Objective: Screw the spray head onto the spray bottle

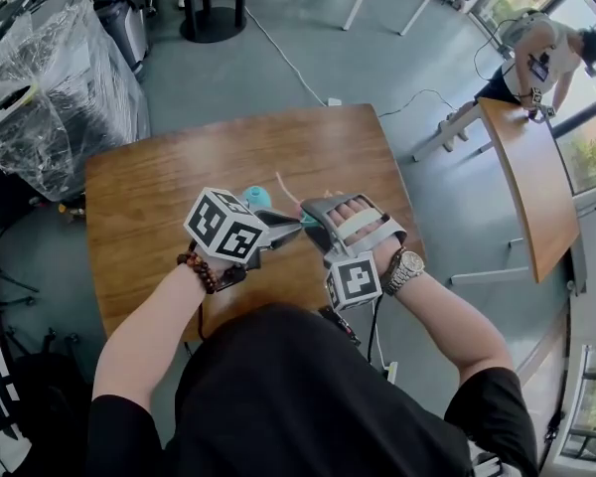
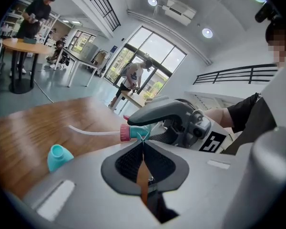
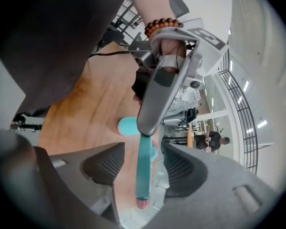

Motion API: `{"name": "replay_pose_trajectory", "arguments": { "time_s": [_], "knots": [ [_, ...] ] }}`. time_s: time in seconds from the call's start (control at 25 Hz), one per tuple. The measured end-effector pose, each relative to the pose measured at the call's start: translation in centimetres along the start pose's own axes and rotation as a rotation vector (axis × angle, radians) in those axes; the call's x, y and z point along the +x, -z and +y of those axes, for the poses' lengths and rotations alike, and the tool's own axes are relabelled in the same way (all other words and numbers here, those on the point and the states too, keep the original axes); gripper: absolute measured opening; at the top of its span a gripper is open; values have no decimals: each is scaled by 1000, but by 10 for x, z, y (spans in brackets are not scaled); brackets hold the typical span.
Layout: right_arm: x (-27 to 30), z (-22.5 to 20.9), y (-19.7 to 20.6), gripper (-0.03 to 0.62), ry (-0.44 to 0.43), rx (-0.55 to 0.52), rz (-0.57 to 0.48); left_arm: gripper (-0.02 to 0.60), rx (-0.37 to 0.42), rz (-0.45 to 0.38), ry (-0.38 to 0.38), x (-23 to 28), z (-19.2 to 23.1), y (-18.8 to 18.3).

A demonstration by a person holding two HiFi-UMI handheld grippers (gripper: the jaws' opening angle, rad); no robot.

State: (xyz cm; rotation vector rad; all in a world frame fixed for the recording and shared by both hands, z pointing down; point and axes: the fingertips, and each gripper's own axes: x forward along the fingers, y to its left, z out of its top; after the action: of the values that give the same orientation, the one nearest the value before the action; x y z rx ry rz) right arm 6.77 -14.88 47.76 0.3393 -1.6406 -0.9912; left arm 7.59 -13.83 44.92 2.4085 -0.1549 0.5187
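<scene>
From the head view we see both grippers held close together over the near part of the wooden table (image 1: 159, 187), their tips meeting between the two hands. The teal spray bottle (image 1: 257, 198) rests on the table just beyond the left gripper's marker cube (image 1: 226, 229). From up there the spray head is almost hidden between the tools, and we cannot read either pair of jaws.

The left gripper view fills that in. The left gripper (image 2: 142, 140) has its jaws pressed together, with only a thin teal edge of the spray head (image 2: 136, 131) pinched at their tips. Past the tips we see the head's pink collar (image 2: 125, 133) and a white dip tube (image 2: 93, 131) reaching left, above the wood and not touching it. The bottle sits lower left in this view, apart from the head and with nothing screwed onto it.

The right gripper view shows what the other two do not. The right gripper (image 3: 143, 163) stands wide, and the long teal body of the head runs down the gap between its pads, with clear space on both sides. The pink end of the head pokes out nearest the camera. The bottle lies beyond it on the table.

Far right in the head view, another person (image 1: 541, 58) leans at a second table (image 1: 531, 187).
</scene>
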Motion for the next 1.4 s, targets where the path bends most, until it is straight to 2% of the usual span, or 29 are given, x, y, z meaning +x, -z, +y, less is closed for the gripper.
{"name": "replay_pose_trajectory", "arguments": {
  "time_s": [0.28, 0.48, 0.76, 0.8, 0.84, 0.88, 1.0, 1.16, 1.32, 1.4],
  "knots": [
    [2, -2, 2, 235, 1, -58, 36, 25, -29, -13, 86, -3, -11, 0],
    [-2, -2, 0, 139, 20, -85, 38, 25, -33, -10, 117, -1, -16, 2],
    [-4, -1, 3, 127, 20, -60, 34, 29, -33, -31, 124, 1, -18, 0],
    [-3, 0, 4, 127, 14, -51, 39, 52, -31, -41, 120, 0, -17, -1],
    [-3, 1, 6, 127, 8, -40, 42, 126, -27, -48, 114, -1, -16, -1],
    [-2, 1, 8, 127, 3, -28, 45, 180, -21, -51, 104, -2, -14, -1],
    [-1, 4, 13, 127, -11, 16, 36, 211, 14, -50, 51, -12, -5, 6],
    [-4, 3, 19, 127, -36, 104, 35, 215, 63, -33, -82, -31, 24, 25],
    [-6, 1, 26, 127, -50, 156, 35, 204, 48, 12, -224, -44, 68, 56],
    [-8, 0, 29, 127, -57, 178, 38, 238, 50, 31, -307, -45, 89, 67]
  ]
}}
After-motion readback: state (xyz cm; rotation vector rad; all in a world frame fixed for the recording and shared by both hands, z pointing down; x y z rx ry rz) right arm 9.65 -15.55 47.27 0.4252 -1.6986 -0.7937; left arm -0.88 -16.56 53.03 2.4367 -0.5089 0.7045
